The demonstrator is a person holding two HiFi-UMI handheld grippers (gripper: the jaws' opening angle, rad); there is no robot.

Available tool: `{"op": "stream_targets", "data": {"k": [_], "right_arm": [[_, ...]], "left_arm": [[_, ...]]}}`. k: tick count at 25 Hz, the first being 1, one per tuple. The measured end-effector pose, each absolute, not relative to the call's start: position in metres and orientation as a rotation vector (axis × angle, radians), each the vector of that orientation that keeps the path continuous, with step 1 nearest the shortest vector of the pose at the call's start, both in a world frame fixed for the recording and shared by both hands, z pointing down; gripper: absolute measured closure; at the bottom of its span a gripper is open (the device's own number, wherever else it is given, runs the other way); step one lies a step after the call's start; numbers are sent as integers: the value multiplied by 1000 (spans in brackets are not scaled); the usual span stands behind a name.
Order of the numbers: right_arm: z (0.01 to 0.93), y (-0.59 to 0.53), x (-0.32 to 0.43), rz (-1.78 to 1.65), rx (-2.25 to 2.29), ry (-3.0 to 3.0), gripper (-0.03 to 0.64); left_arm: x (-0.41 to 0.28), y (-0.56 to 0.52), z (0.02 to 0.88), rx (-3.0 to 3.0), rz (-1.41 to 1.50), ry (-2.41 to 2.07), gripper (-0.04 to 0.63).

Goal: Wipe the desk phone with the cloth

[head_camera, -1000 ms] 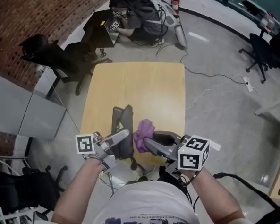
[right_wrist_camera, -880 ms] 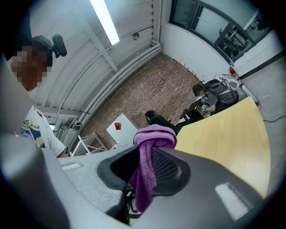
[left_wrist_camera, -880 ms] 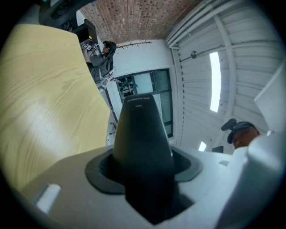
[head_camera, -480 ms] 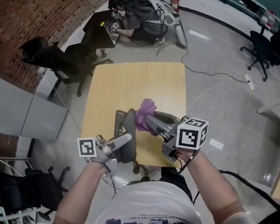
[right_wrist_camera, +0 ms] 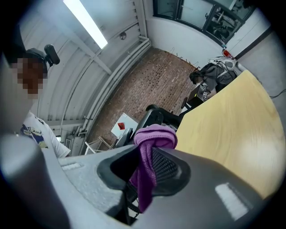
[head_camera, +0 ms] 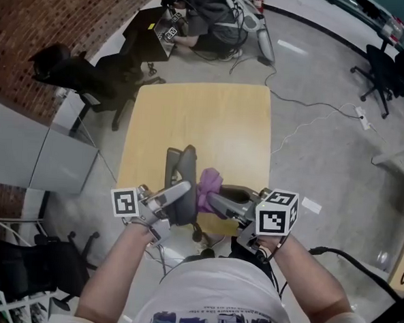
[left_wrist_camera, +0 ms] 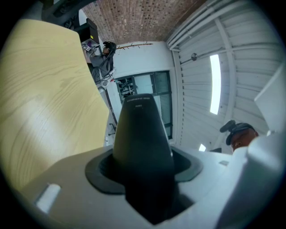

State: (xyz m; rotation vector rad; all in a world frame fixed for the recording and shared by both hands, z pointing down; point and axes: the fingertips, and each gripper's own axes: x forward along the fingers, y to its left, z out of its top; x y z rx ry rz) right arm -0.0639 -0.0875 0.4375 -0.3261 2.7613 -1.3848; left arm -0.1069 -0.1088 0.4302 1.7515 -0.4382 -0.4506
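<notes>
Desk phone (head_camera: 178,166), one, gripped by left tool (head_camera: 180,193), right tool (head_camera: 211,201) pinching one cloth (head_camera: 209,182)

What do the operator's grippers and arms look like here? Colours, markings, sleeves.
Left gripper: light grey moulded body, black jaw recess. Right gripper: darker grey, with a ribbed black pad. Each carries a white cube printed with black square markers, left cube and right cube. The person wears a white T-shirt with a printed graphic; no sleeves cover the forearms.
</notes>
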Motion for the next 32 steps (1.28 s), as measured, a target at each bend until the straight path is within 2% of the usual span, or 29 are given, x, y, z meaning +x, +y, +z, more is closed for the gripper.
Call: {"op": "stream_targets", "data": {"k": [6,10,15,21,32], "right_arm": [[435,-75,-45,-1297,-368,2867,523],[383,-89,-34,-1121,-388,2856,523],[334,-71,-52,-978,-190,2864,523],[366,-38,-74,-1014,-103,2961,523],[429,-33,-55,-1159,-206,3024,523]], "left_arm": [[-100,-114,432,1745,-452,-443,302],[-100,-118,435,1740,-441,-450,302],[-99,-121,437,1728,-446,-455,302],[-99,-121,432,1727,-460,-446,302],[-111,-116,428,1733,-471,-436,302]]}}
